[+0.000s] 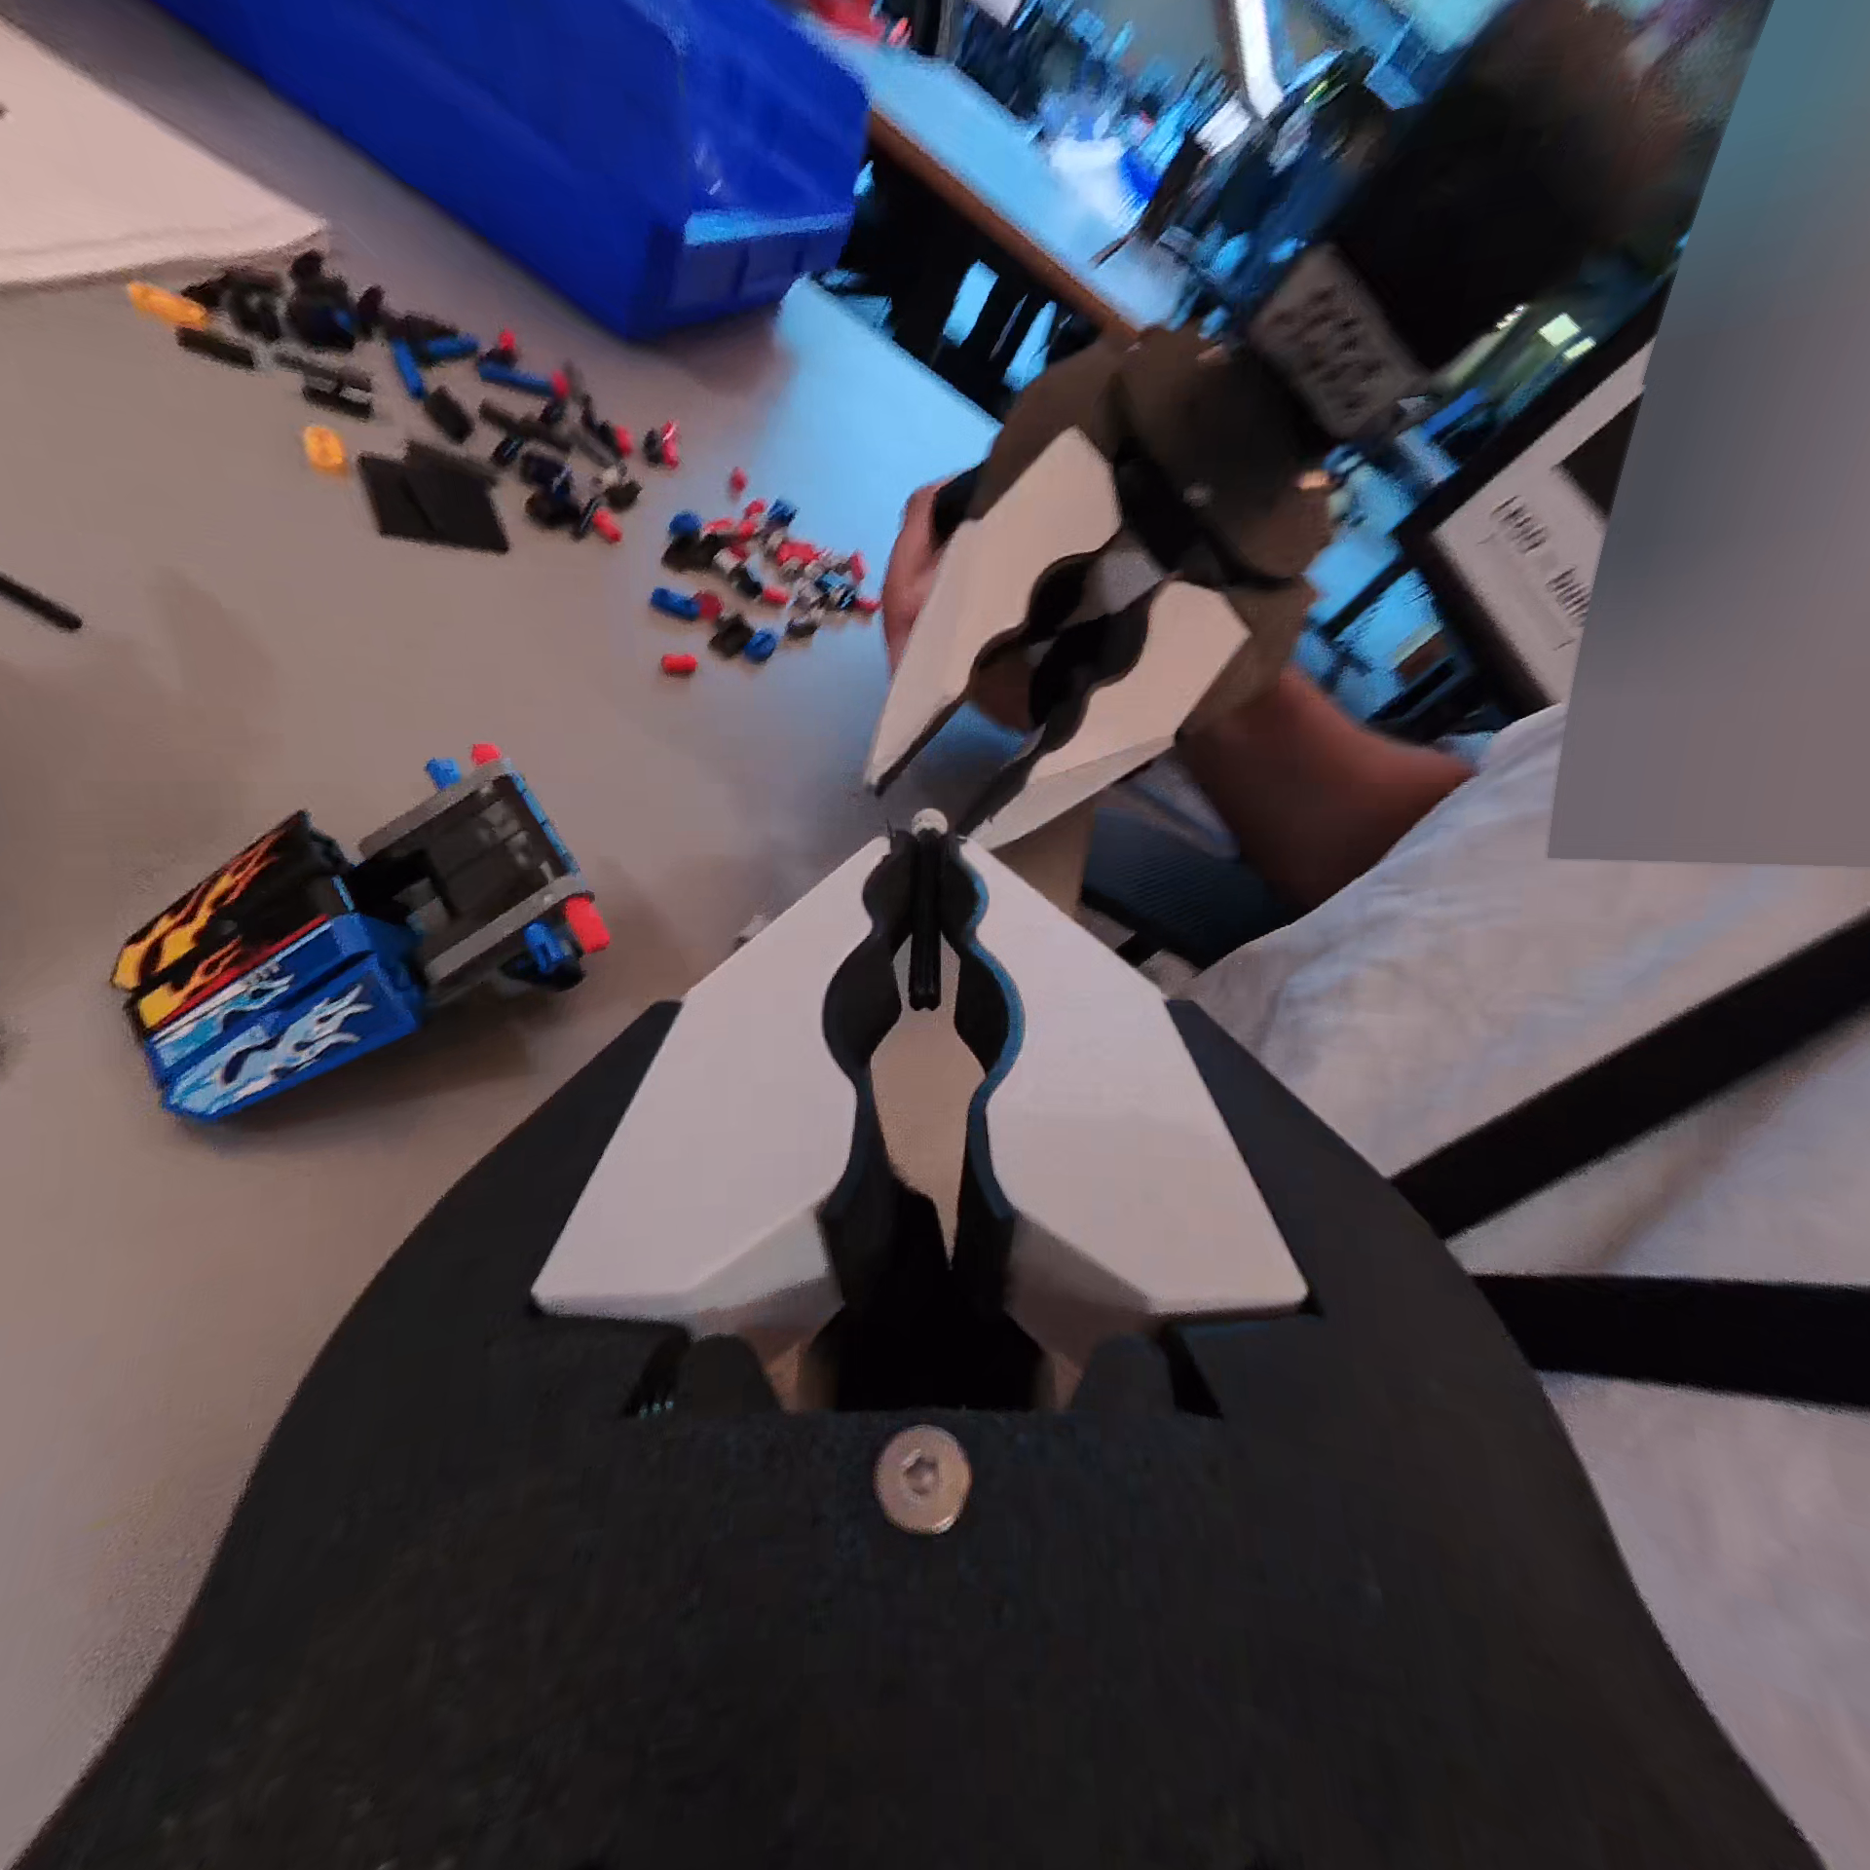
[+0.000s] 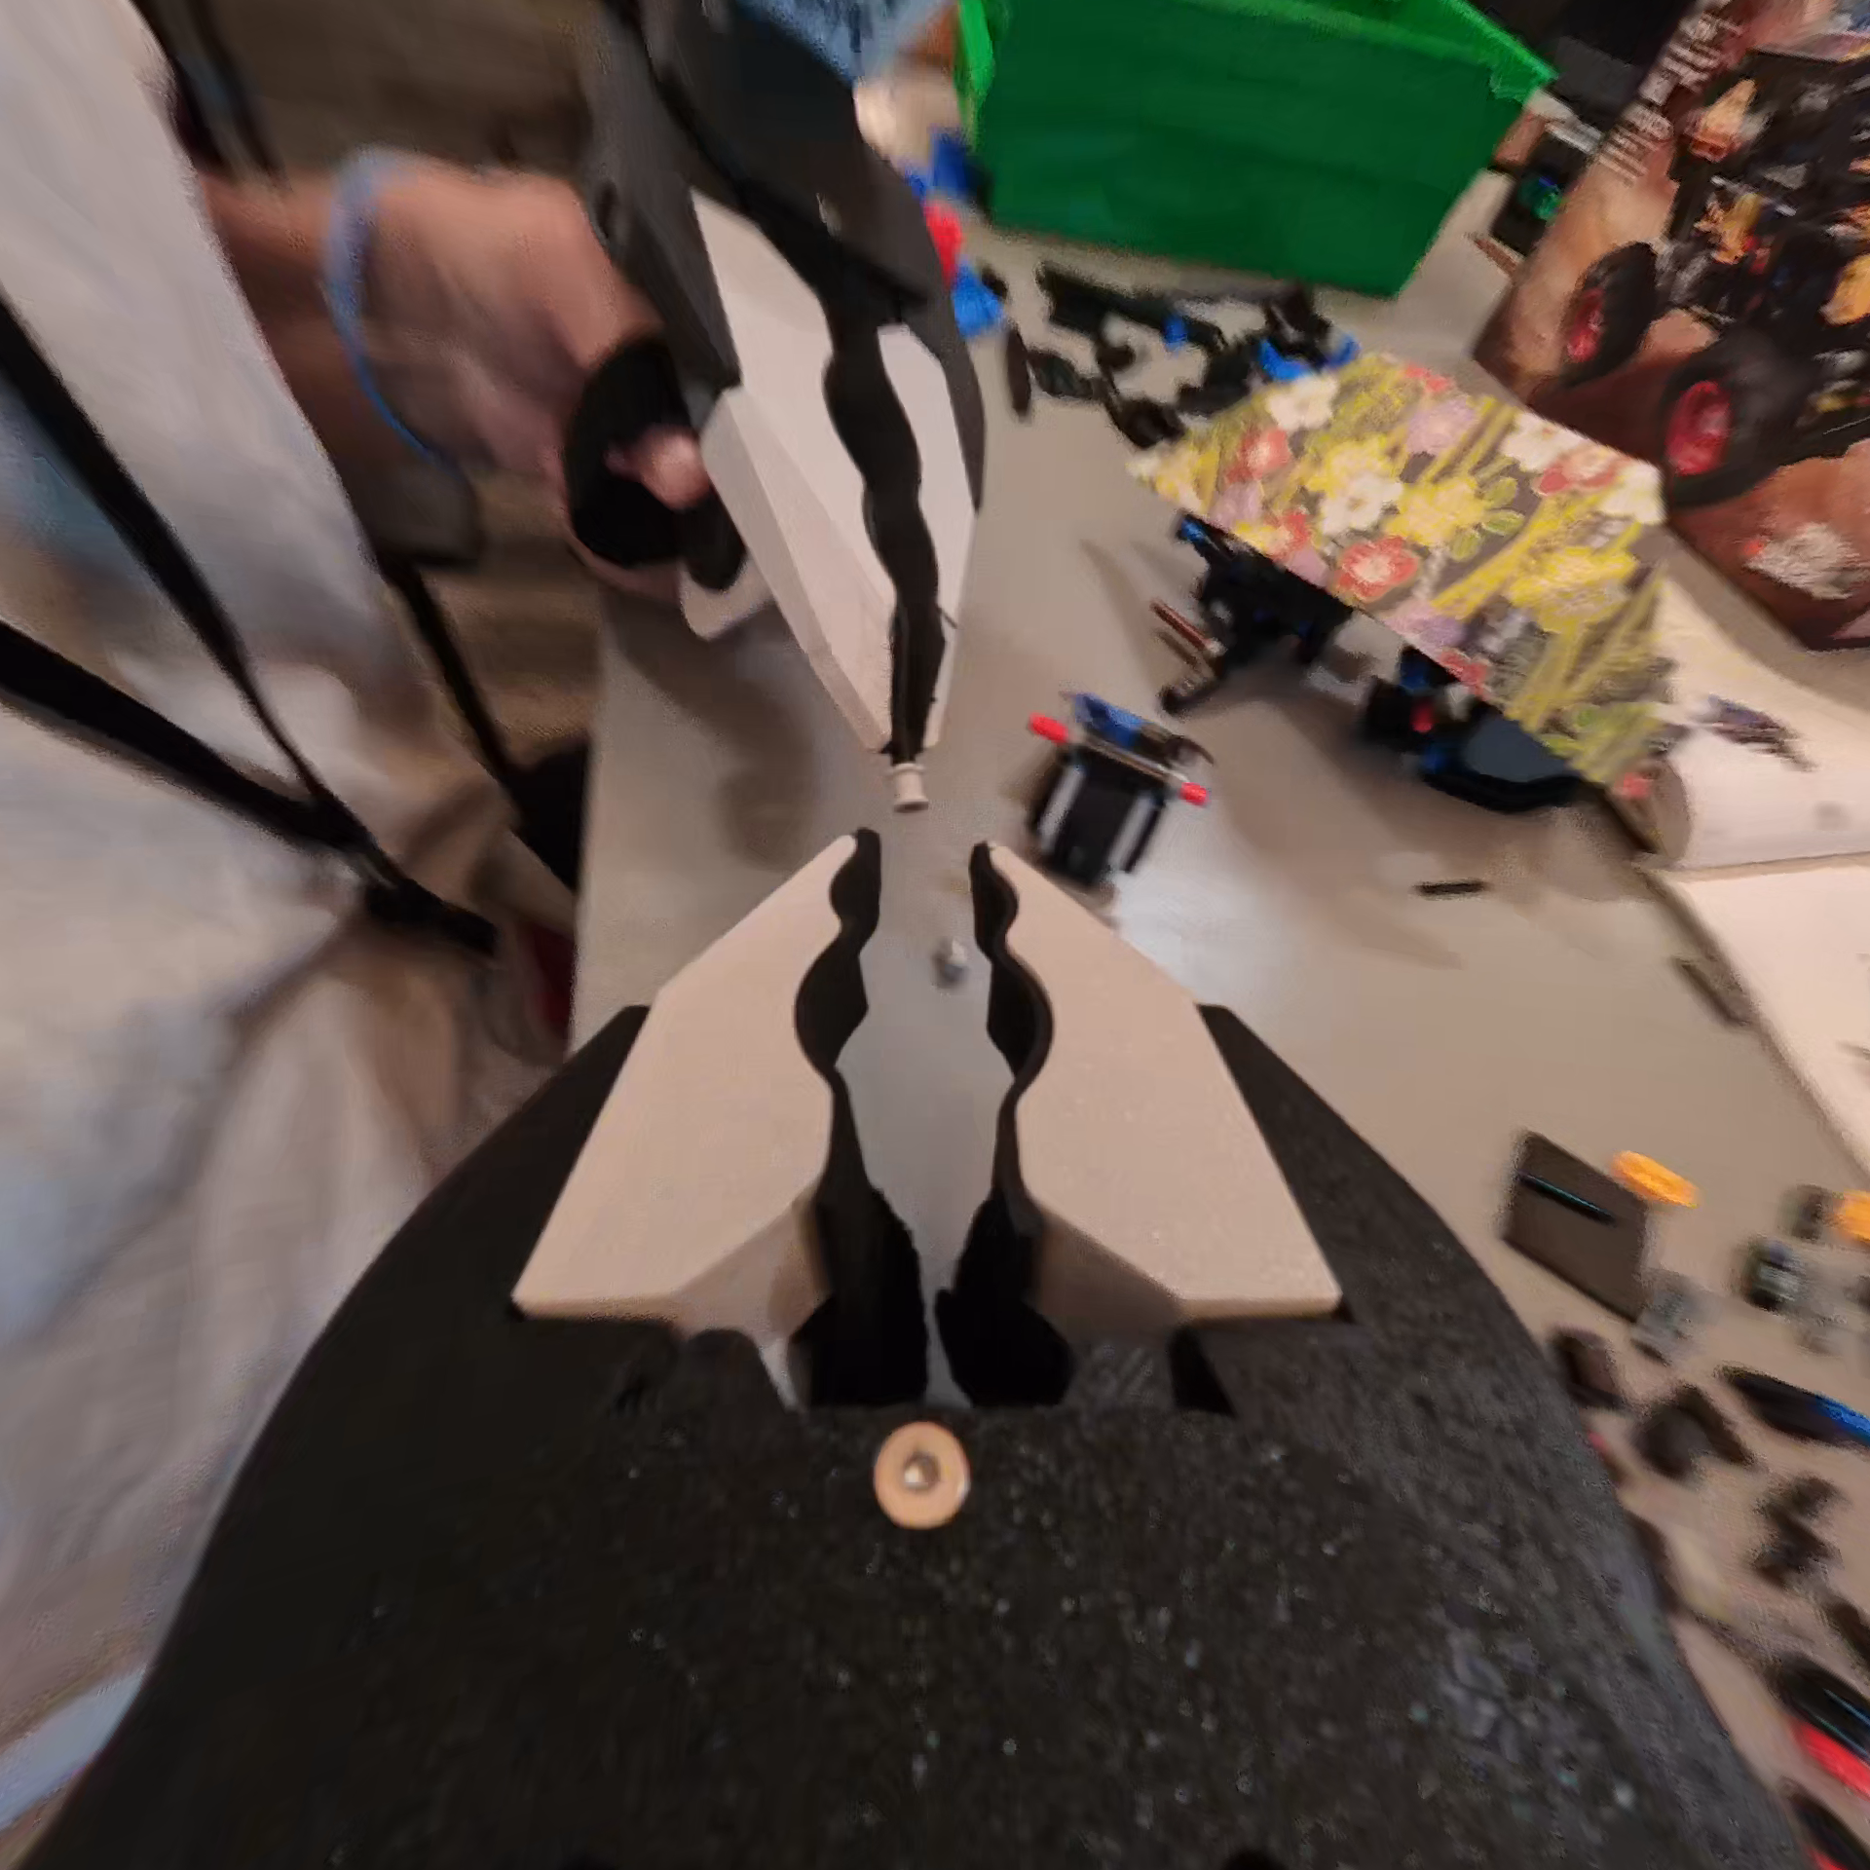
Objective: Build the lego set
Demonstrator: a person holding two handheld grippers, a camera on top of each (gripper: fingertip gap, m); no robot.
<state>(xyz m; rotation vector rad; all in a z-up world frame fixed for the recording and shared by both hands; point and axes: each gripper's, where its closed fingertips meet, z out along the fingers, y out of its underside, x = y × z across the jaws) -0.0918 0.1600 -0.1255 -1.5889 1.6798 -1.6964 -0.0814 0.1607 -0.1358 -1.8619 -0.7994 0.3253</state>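
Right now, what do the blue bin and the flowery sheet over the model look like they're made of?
Blue bin: likely rigid moulded plastic, smooth with a slight sheen. Flowery sheet: probably printed paper or thin card; it lies flat with a straight, crisp edge, though blur leaves this uncertain.

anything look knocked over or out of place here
The half-built truck lies tipped on its side on the table, away from the loose parts. Otherwise nothing stands out.

Grey table (image 1: 253,688) with scattered loose bricks (image 1: 526,445), part-built flame-patterned truck (image 1: 334,941), blue bin (image 1: 567,142).
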